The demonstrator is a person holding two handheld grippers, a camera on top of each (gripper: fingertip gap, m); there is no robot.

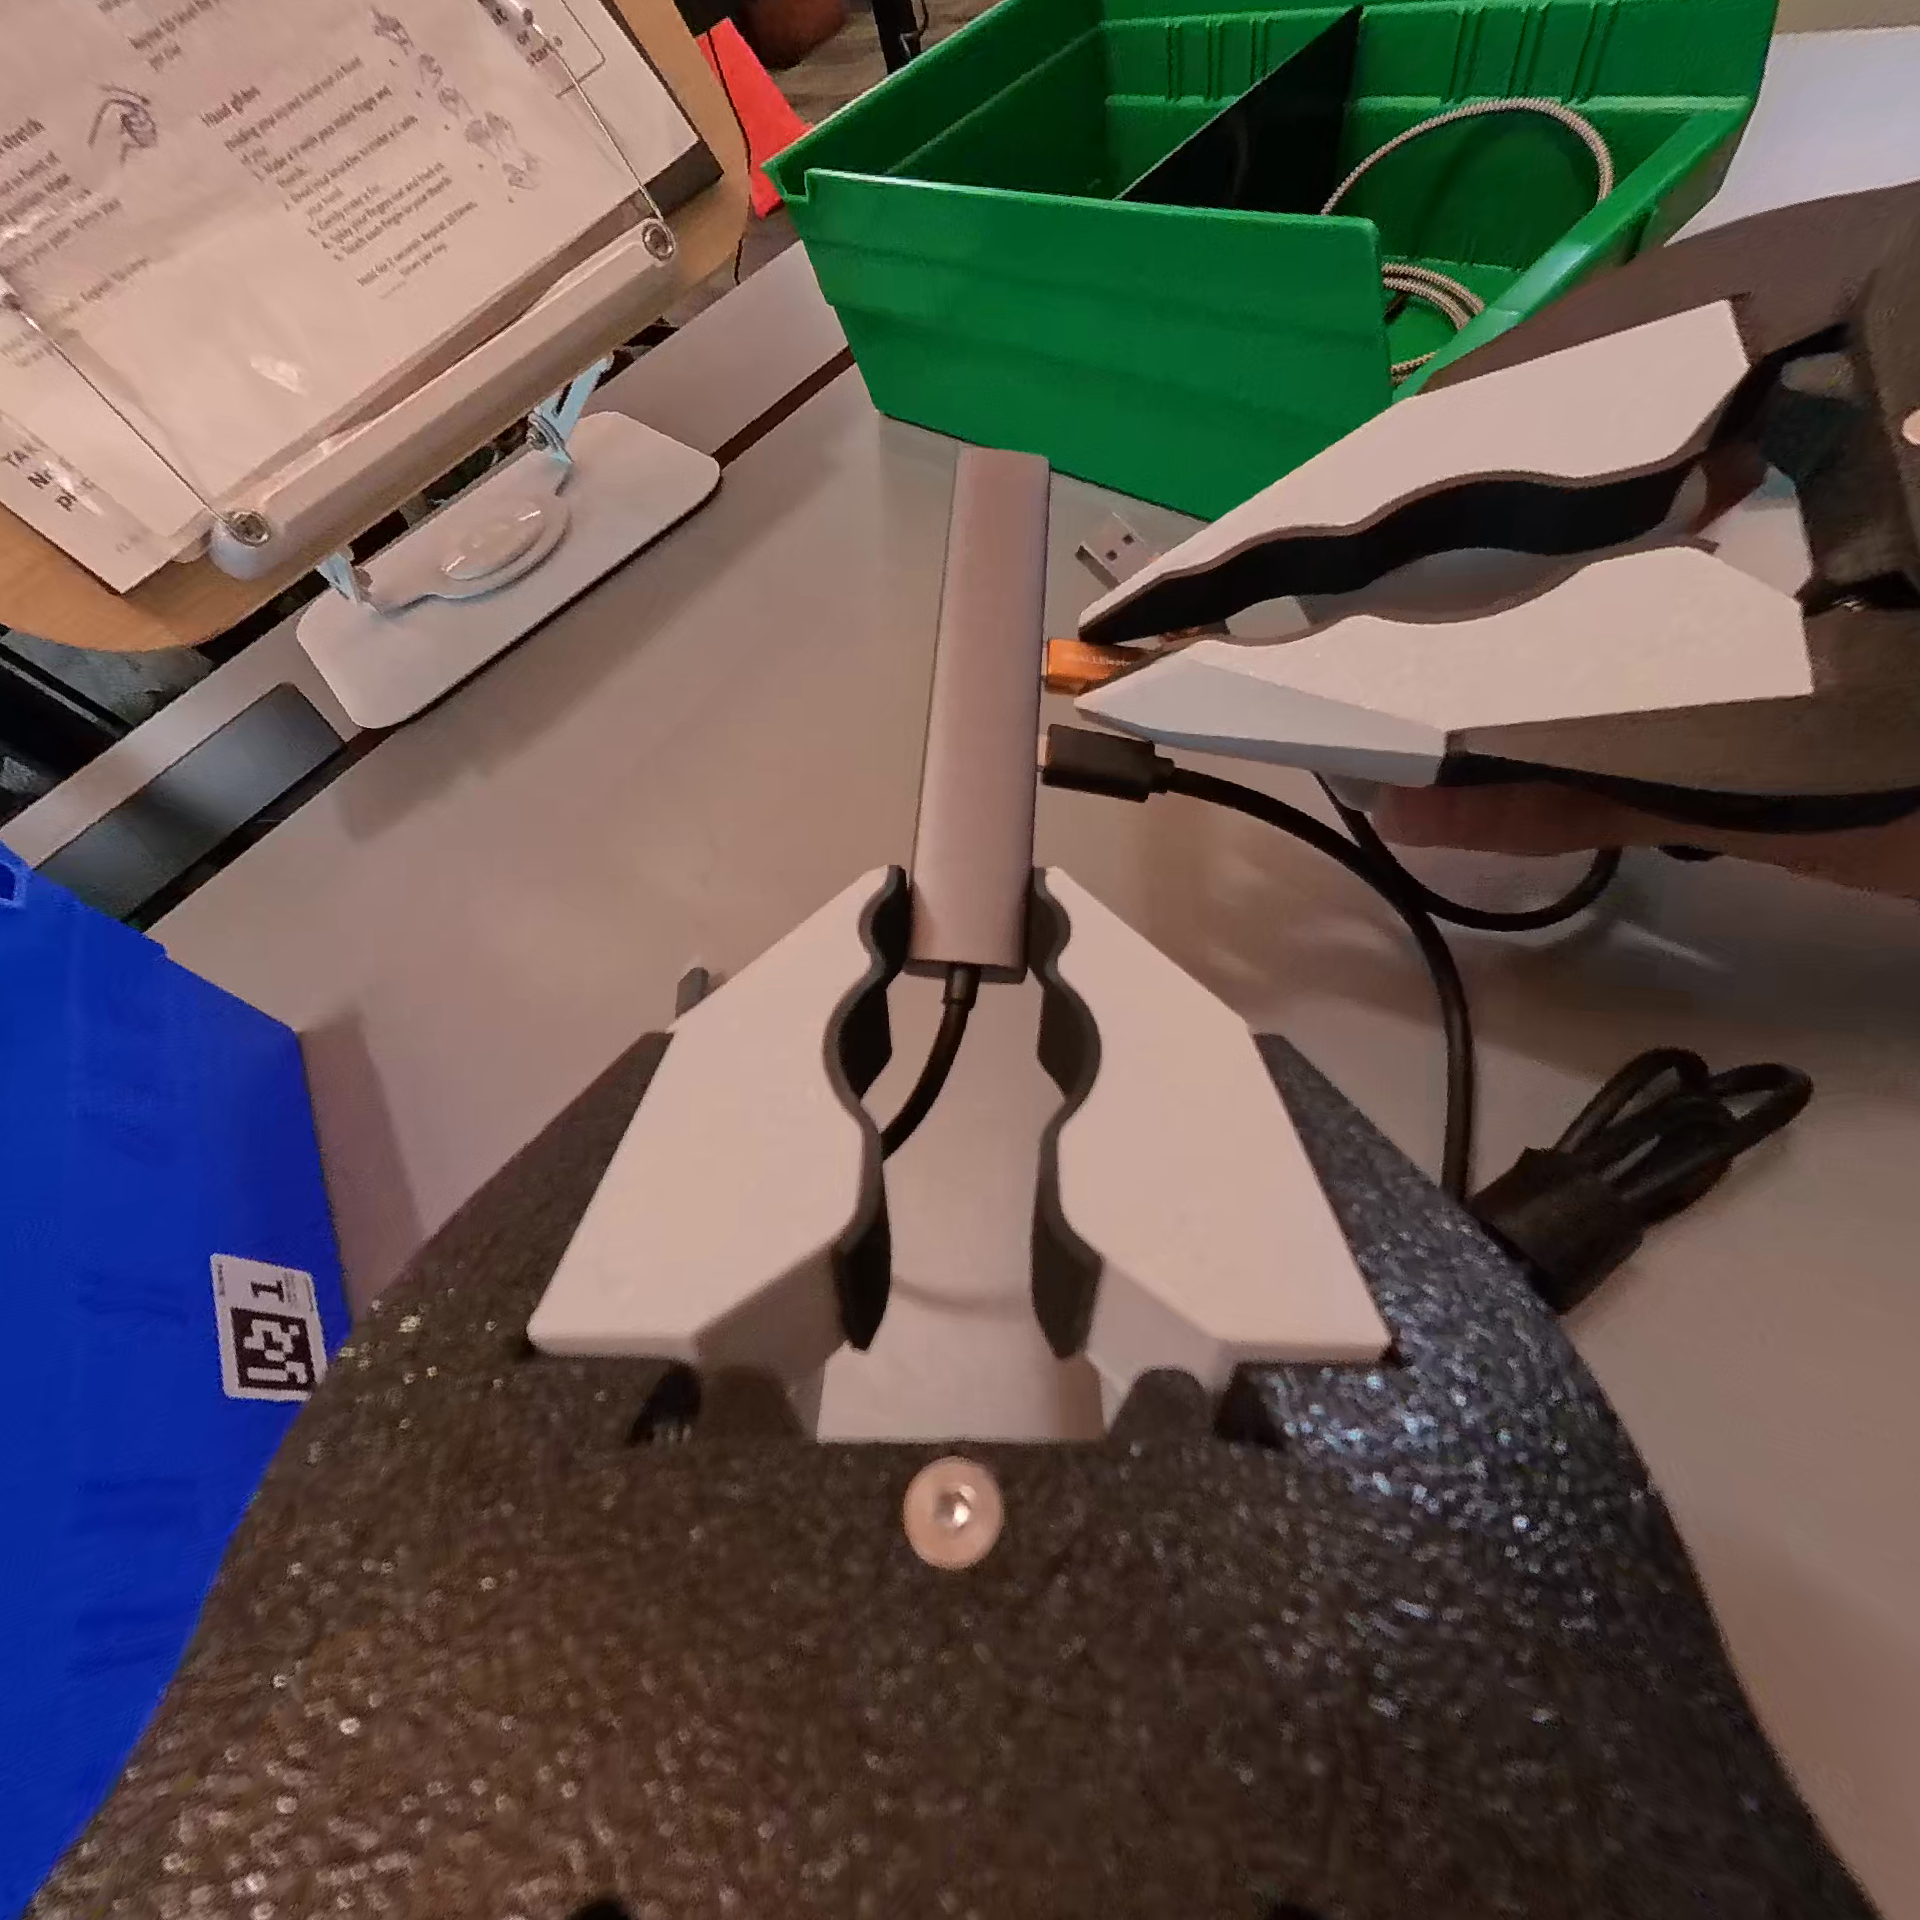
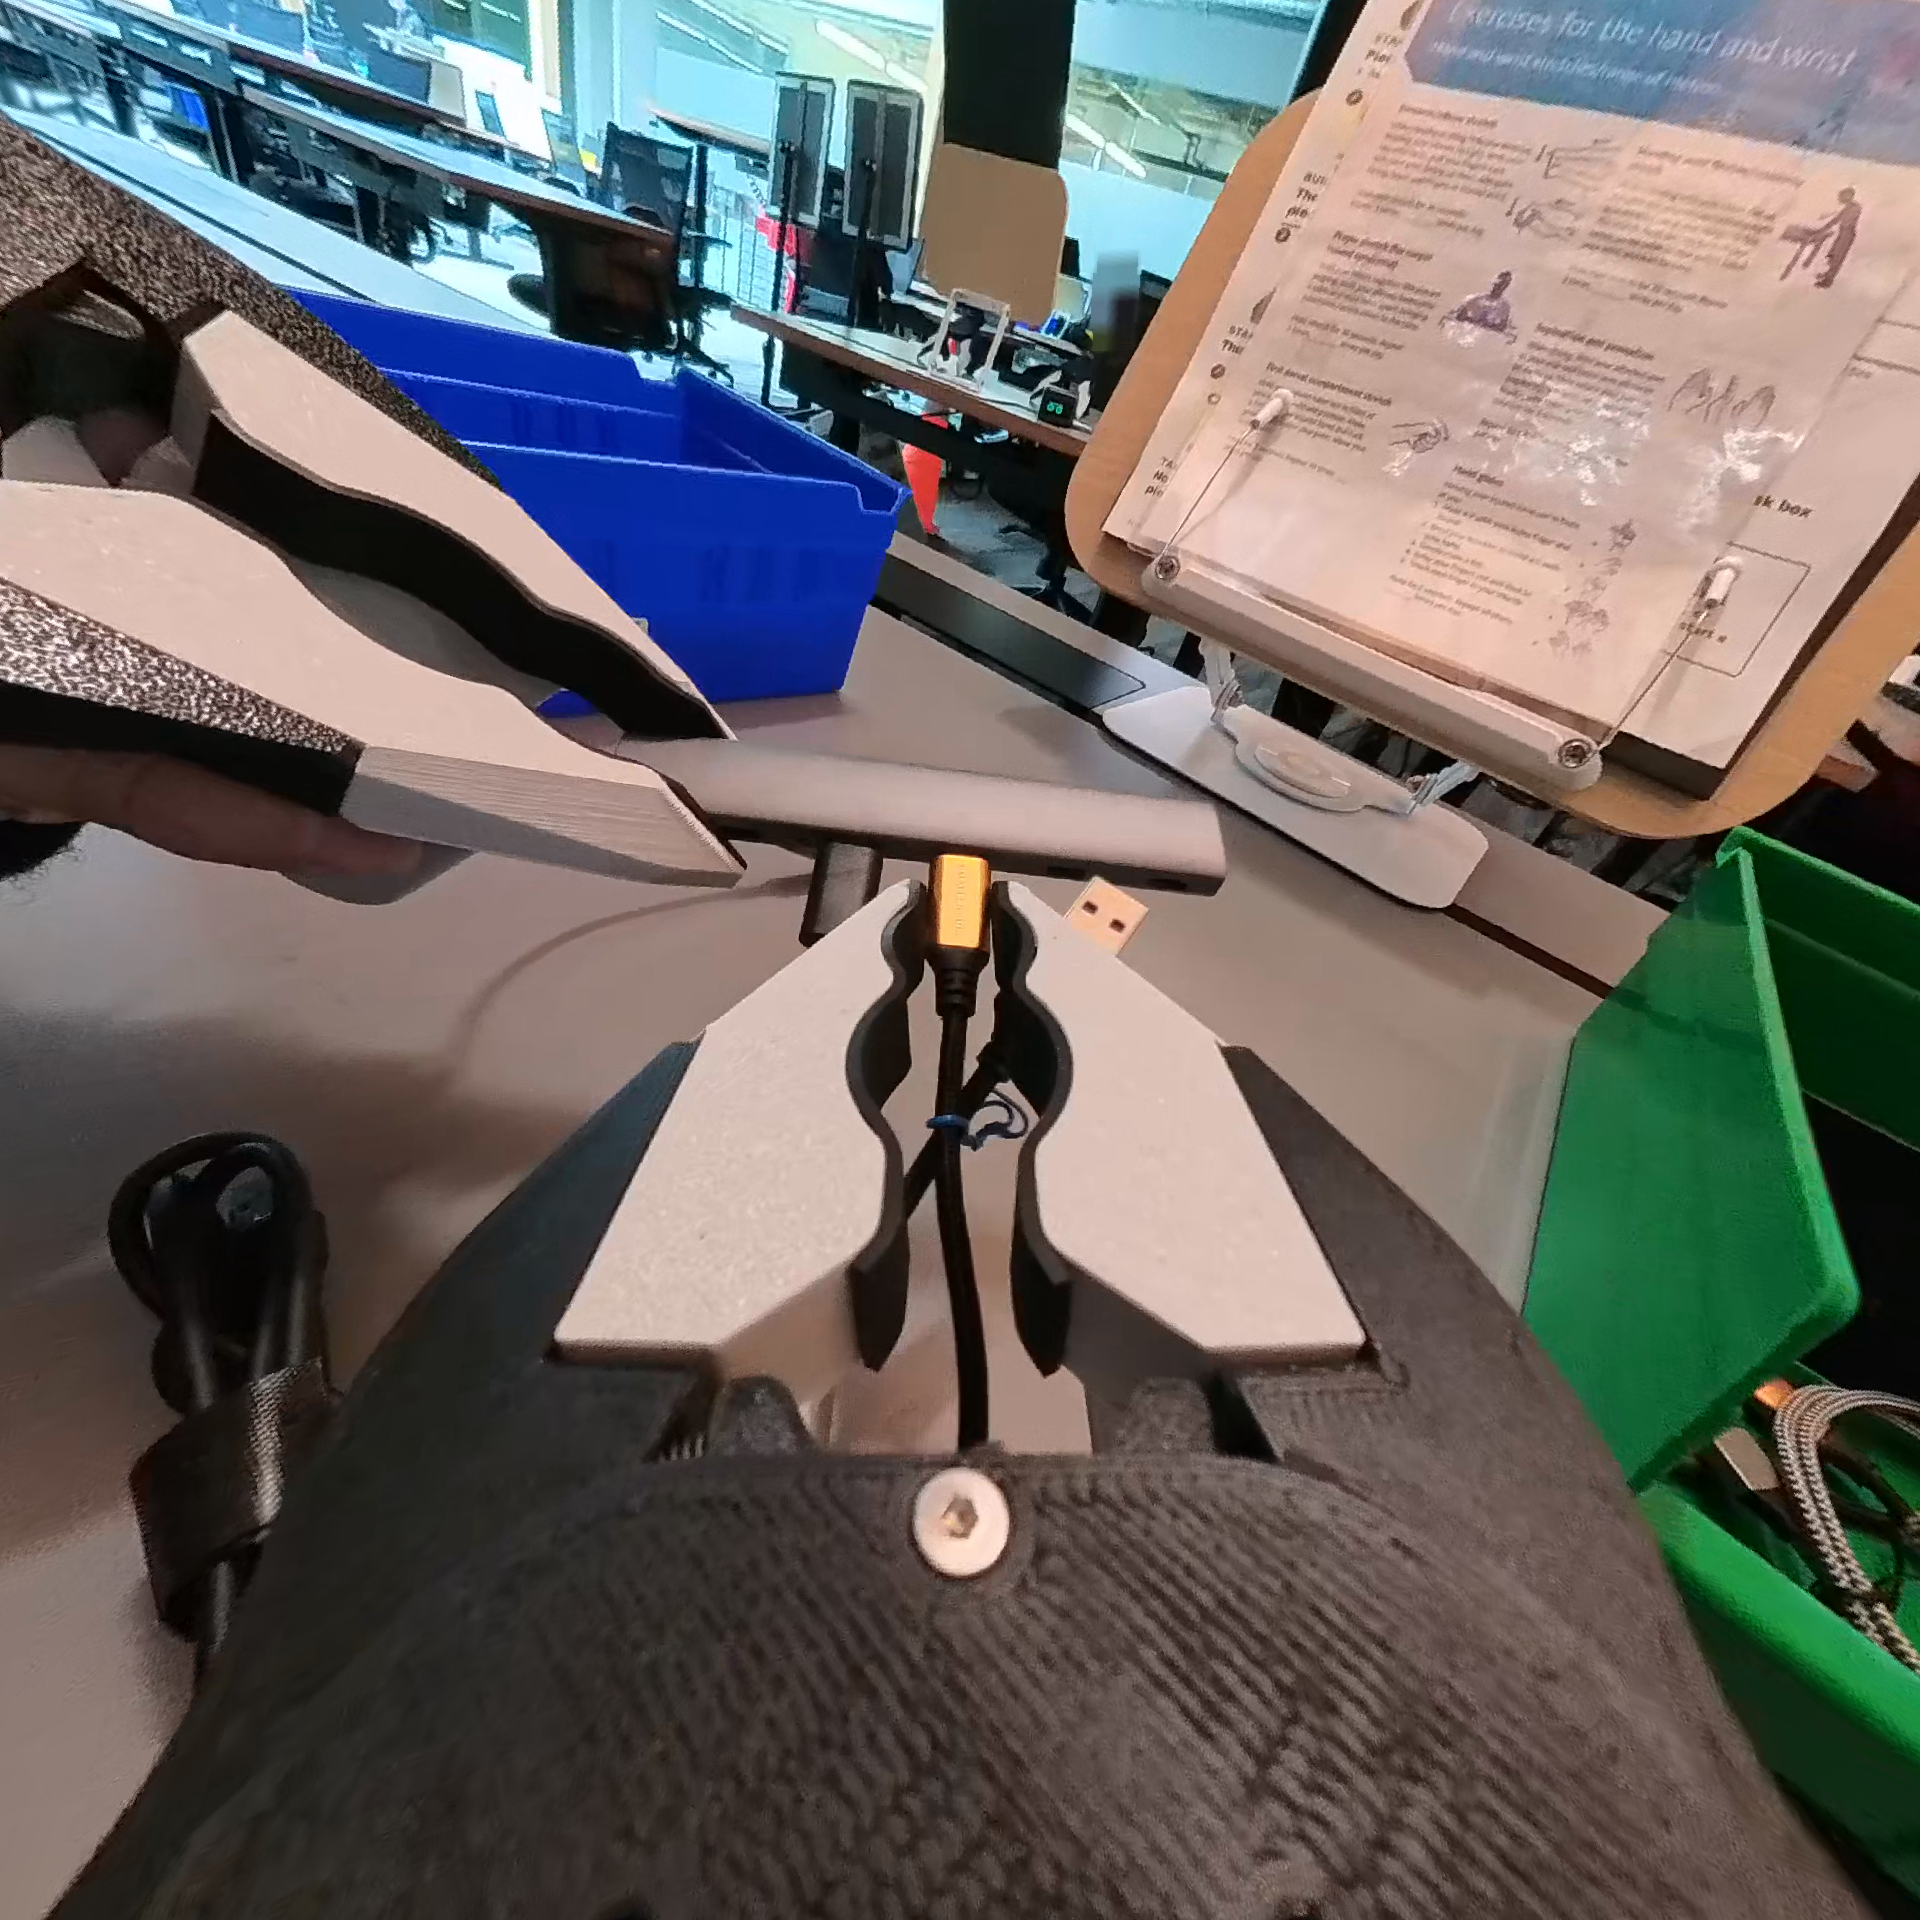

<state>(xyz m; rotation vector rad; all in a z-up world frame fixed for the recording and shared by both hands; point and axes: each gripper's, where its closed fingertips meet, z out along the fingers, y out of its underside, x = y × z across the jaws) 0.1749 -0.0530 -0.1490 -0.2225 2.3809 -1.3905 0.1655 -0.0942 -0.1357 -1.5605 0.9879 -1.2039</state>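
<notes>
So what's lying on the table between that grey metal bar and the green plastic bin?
A loose silver USB plug lies on the grey table between the grey metal bar and the green plastic bin; both wrist views show it.

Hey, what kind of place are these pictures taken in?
Likely an open-plan office or lab workspace. Rows of desks with monitors and office chairs stretch behind the grey table. Blue and green parts bins sit on it, and the grippers hold a hub and a cable plug.
</notes>
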